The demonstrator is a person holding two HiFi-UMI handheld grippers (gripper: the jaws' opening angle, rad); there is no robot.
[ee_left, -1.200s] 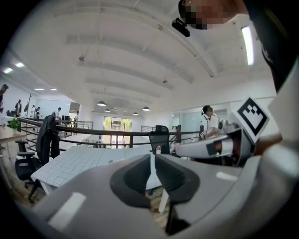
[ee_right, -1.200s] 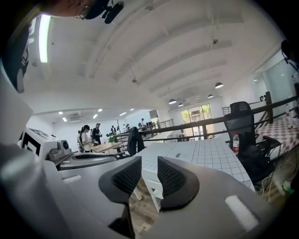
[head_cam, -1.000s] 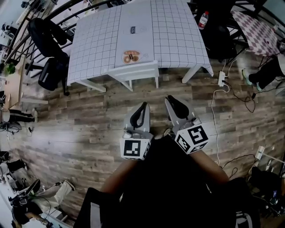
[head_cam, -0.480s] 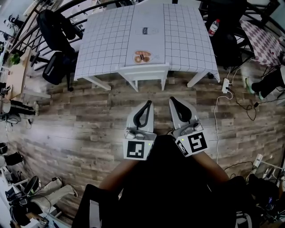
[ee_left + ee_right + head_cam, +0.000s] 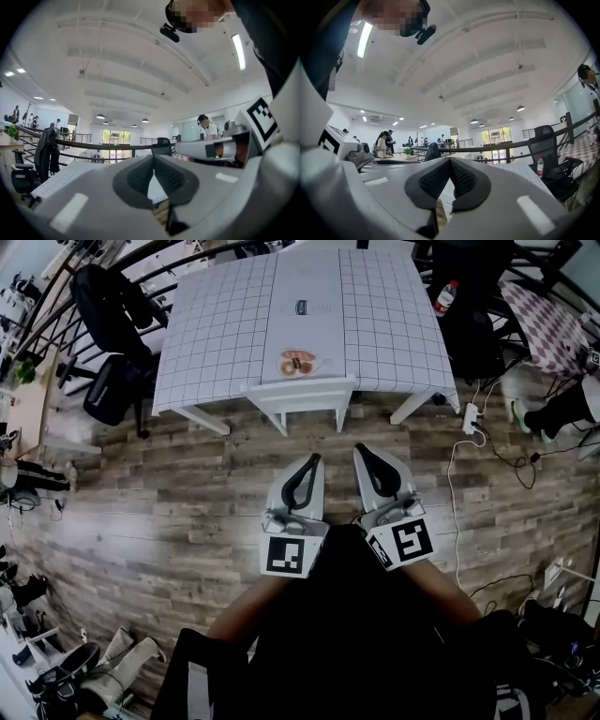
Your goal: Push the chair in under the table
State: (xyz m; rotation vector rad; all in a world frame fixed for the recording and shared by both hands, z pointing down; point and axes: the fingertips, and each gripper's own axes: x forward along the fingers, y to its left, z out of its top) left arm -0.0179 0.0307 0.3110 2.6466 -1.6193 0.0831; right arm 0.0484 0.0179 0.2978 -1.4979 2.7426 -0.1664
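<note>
Seen from the head camera, the left gripper [image 5: 311, 461] and right gripper [image 5: 361, 452] were held side by side just in front of the person's body, both pointing level toward the table. Each had its jaws pressed fully together with nothing between them (each gripper's own camera showed the dark ribbed pads meeting in a closed seam, with only the room beyond). Bare wood floor [image 5: 169, 493] lay between the tips and the chair [image 5: 300, 390]; neither gripper touched it.

The chair was white and stood at the middle of the near edge of the table [image 5: 216, 334]; only its back rail and rear legs showed outside the checked cloth, its seat hidden underneath. A plate [image 5: 298, 363] of food sat on the cloth just beyond the chair's back; a bottle [image 5: 445, 296] showed past the table's right edge.

By the look of it the chair was already in and the push finished or nearly so; the step in hand seemed to be standing clear. If more travel was wanted, the next move would call for bringing both closed tips onto the back rail, one either side of its middle, and pressing straight toward the table so the chair slid without twisting; whether it could go further could not be told.
</note>
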